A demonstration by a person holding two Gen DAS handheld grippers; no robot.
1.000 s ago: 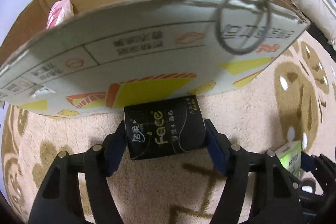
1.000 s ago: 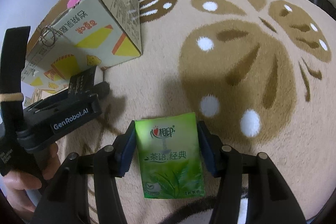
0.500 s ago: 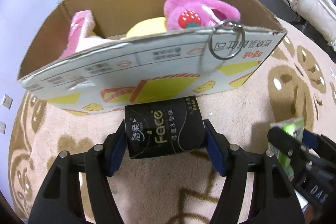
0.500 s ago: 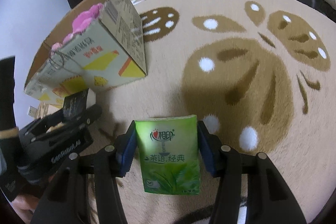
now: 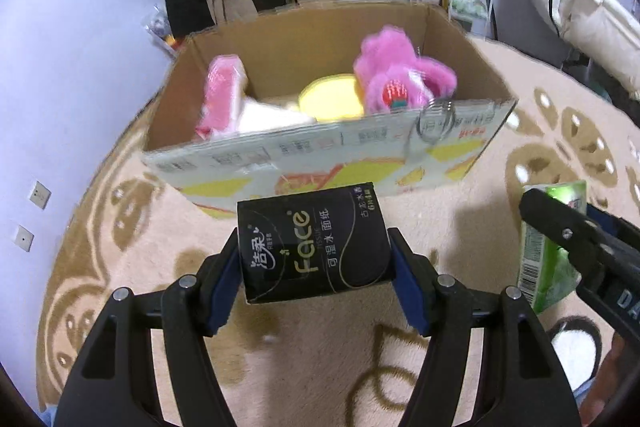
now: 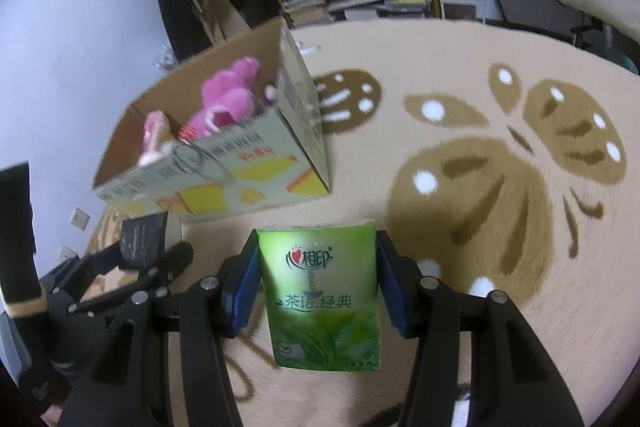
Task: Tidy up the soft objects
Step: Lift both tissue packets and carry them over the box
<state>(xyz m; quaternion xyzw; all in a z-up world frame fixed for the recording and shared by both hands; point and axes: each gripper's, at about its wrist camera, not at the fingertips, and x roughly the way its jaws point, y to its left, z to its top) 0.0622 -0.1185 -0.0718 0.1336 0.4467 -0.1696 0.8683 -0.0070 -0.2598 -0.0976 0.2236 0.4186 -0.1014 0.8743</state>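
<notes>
The left hand-held gripper (image 5: 314, 269) is clamped on a black tissue pack (image 5: 312, 243), held above the carpet (image 5: 160, 227) just in front of the cardboard box (image 5: 320, 155), its long axis crosswise between the blue pads. The right hand-held gripper (image 6: 318, 287) grips a green tissue pack (image 6: 320, 295) upright, long axis pointing away, to the box's right. Since the earlier frames both have risen, showing the box's pink plush toy (image 5: 396, 75) inside.
</notes>
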